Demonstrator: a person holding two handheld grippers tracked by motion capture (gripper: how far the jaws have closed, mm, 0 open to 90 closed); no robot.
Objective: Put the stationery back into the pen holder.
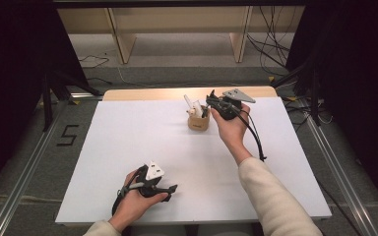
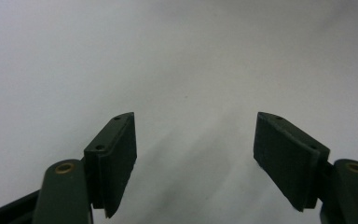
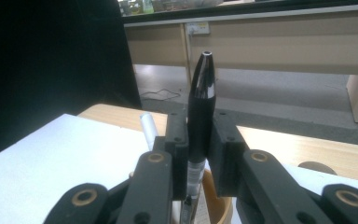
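the left gripper (image 1: 170,188) is resting near the table's (image 1: 128,147) front edge, jaws apart on nothing. farther off, the right gripper (image 3: 199,140) is clamping a black pen (image 3: 200,107) upright over the wooden cup (image 1: 198,121); light, stiff, glossy, likely slippery, so mid-barrel grip suits.

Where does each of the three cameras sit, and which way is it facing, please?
High view: above the person's side, looking forward and down on the white table; both forearms, left gripper and right gripper show.
Left gripper view: rides the left gripper, facing the table surface between its open jaws.
Right gripper view: rides the right gripper, looking level across the table; its jaws clamp a black pen over the wooden cup.
Shared: high and right gripper views both show the cup.
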